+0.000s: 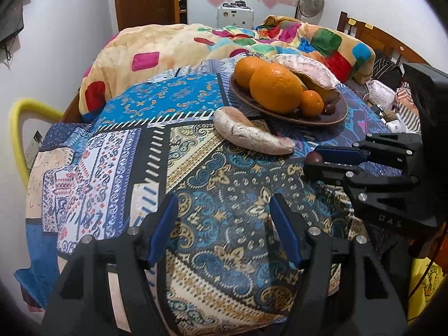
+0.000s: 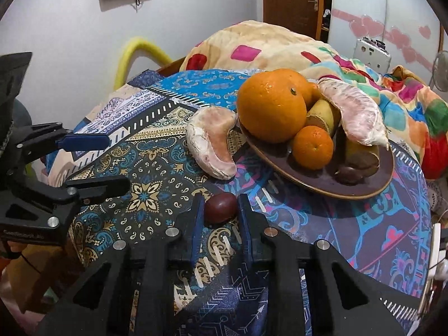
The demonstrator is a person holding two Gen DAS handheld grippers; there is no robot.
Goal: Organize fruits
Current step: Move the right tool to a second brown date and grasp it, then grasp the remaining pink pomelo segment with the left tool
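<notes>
Two Grippers at the Fruit Plate: One Closed on a Small Dark Fruit

Left wrist view. The brown plate (image 1: 340,112) is the reference landmark. It stands on the patterned cloth (image 1: 196,151) and carries a large orange (image 1: 273,88), a second orange (image 1: 246,70) behind it, a small mandarin (image 1: 312,102) and a peeled pomelo segment (image 1: 305,71) at its far side. A second pomelo segment (image 1: 249,131), pale pink with white pith, lies on the cloth just beside the plate's near-left rim. The left gripper (image 1: 224,210) hangs over bare cloth, near side of the plate, jaws spread apart with nothing between them. The right gripper (image 1: 315,159) enters from the right of the plate, jaws drawn in on a small dark fruit (image 1: 313,157).

Right wrist view. The right gripper (image 2: 219,204) has both blue pads pressed against the small dark fruit (image 2: 220,205), a smooth, glossy maroon oval resting on the cloth on the near-left side of the plate (image 2: 387,173). A similar dark fruit (image 2: 348,175) lies on the plate near the front. The left gripper (image 2: 116,162) stands open, well left of the plate. Faint raised lettering on its body cannot be read.
</notes>
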